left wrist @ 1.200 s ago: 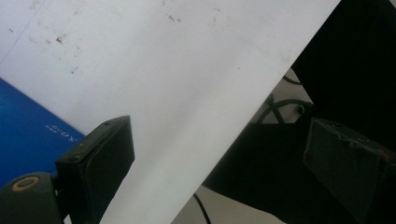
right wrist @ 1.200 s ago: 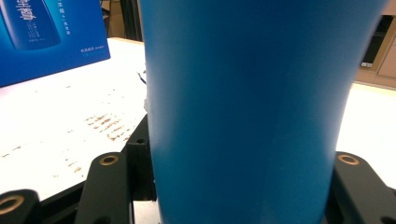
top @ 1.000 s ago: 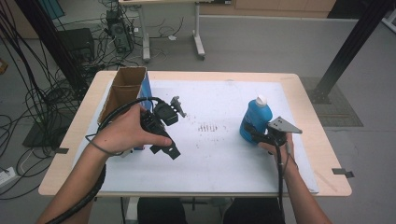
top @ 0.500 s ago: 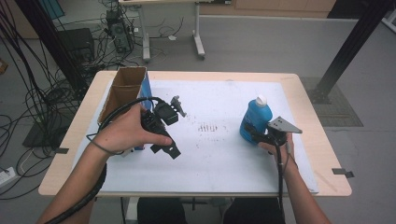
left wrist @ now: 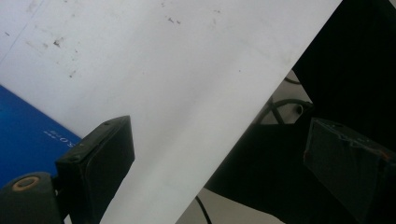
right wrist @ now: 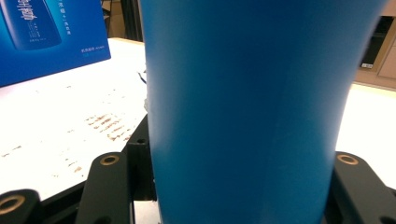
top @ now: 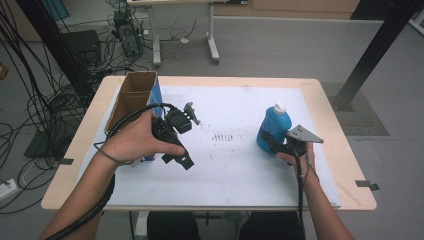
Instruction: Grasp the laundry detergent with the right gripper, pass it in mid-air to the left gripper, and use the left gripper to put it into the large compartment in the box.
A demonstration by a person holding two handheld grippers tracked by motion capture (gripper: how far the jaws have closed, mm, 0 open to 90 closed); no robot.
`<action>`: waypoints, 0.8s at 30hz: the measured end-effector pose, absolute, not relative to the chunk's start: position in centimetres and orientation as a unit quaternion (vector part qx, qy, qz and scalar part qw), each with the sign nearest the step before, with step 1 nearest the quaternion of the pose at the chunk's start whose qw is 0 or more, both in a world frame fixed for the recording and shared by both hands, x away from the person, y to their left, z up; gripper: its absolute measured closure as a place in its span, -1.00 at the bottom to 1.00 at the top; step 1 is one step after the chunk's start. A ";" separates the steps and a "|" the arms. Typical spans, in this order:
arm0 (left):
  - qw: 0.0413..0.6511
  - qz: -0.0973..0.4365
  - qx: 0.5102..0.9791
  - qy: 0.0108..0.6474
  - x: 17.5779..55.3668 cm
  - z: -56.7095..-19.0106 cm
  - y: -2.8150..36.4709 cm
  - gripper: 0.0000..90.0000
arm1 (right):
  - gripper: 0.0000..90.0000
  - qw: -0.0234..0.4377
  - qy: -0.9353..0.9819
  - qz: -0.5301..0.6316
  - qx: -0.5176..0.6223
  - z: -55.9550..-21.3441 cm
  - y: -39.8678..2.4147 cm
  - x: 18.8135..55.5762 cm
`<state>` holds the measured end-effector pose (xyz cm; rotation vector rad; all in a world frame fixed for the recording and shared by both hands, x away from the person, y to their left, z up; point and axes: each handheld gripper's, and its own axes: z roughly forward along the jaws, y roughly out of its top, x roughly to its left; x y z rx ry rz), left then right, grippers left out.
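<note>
The right claw [top: 267, 141] is clamped on the blue bottle [top: 272, 127], which stands upright at the right of the tabletop [top: 220, 85]. The left claw [top: 181, 159] is held over the left side with its jaws wide apart and nothing between them, just beside an open cardboard box [top: 131, 100] with a blue face. A white sheet [top: 225, 170] covers the wooden top and carries brown scuff marks [top: 224, 136] at its centre. The grey floor [top: 280, 45] around holds black cables [top: 35, 100], a second desk's legs [top: 212, 35] and a dark post [top: 372, 55].

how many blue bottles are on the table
1: the blue bottle with a white cap stands upright at the table's right side, clamped between the right gripper's jaws. The open cardboard box at left could hide more.
</note>
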<state>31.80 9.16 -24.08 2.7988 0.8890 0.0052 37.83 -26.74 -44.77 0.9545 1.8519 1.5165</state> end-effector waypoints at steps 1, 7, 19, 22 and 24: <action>0.102 0.002 0.948 0.301 31.8 -24.1 9.2 -0.80 | -0.05 0.279 0.690 0.565 0.356 -44.8 -26.7 37.8; 0.103 0.002 0.951 0.292 32.0 -23.7 9.1 -0.80 | -0.04 0.279 0.692 0.564 0.355 -44.7 -26.7 37.8; 0.098 0.012 0.958 0.269 32.8 -22.3 8.9 -0.81 | -0.03 0.268 0.706 0.554 0.350 -44.0 -26.7 37.6; 0.093 0.014 0.961 0.258 33.0 -22.0 8.9 -0.81 | -0.03 0.262 0.711 0.551 0.349 -43.5 -26.7 37.3; 0.093 0.016 0.963 0.254 33.1 -21.6 8.9 -0.81 | -0.03 0.255 0.713 0.554 0.347 -43.1 -26.8 37.2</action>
